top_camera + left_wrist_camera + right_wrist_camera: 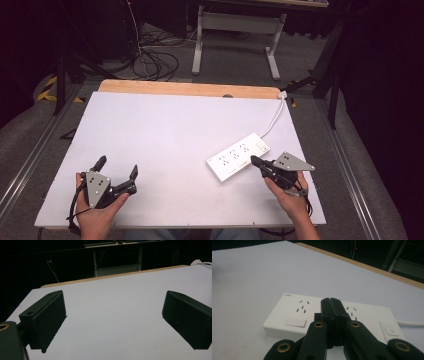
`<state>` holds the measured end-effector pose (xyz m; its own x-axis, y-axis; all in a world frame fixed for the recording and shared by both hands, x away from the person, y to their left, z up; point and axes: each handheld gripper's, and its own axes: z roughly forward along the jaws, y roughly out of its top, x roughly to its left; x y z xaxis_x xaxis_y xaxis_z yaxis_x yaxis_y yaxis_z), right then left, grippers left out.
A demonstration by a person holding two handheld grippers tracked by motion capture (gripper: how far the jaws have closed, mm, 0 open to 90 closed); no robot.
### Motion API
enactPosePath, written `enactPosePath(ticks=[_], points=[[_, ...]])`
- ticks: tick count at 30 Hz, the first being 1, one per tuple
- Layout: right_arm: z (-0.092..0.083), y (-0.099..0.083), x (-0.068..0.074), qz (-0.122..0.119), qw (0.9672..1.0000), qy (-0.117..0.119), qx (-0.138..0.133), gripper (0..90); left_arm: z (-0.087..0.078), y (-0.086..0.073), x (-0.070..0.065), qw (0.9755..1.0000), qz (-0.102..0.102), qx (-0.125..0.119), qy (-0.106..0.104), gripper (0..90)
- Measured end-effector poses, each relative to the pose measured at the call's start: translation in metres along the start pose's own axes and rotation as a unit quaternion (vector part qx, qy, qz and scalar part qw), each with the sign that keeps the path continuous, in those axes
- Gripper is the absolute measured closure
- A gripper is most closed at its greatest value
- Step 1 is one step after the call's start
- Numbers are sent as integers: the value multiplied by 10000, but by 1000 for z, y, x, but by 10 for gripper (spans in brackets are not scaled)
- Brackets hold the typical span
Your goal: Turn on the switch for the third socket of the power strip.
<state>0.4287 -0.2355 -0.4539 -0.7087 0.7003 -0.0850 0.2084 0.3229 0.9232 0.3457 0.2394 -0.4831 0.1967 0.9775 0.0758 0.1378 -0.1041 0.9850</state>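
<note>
High view: a white worktop (165, 130) with a bare wooden strip (190, 89) along its far edge fills the centre of the frame. A white power strip (238, 156) lies flat in the lower right of the worktop, set at a slant, its sockets facing up and a push switch (261, 147) at its upper right end. Its white cable (276, 116) runs up and to the right to the worktop's far right corner.

The right claw (253, 160), held in a hand at the lower right, has both jaws pressed together with nothing between them; its tip lies over the near long edge of the power strip. Whether it touches the casing cannot be told. In the right gripper view the closed jaws rise from the bottom centre in front of the power strip (317, 315), with a socket group on either side of them, a blank rectangular panel (296, 322) to the lower left and the switch (390, 331) at the lower right.

The left claw (117, 167), held in a hand at the lower left, stands with its jaws wide apart and empty, well apart from the power strip. In the left gripper view only bare worktop (115, 315) lies between its jaws.

Nothing lies between either claw and the power strip. Beyond the worktop, at the top of the high view, a grey table frame (237, 37) stands on the floor with loose dark cables (155, 62) to its left.
</note>
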Motion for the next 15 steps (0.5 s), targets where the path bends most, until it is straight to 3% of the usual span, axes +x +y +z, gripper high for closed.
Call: enactPosePath(ticks=[15], points=[[14,2,9,-131,9994,255,191,900,1,0,-2,10000,35,20,-20,60]])
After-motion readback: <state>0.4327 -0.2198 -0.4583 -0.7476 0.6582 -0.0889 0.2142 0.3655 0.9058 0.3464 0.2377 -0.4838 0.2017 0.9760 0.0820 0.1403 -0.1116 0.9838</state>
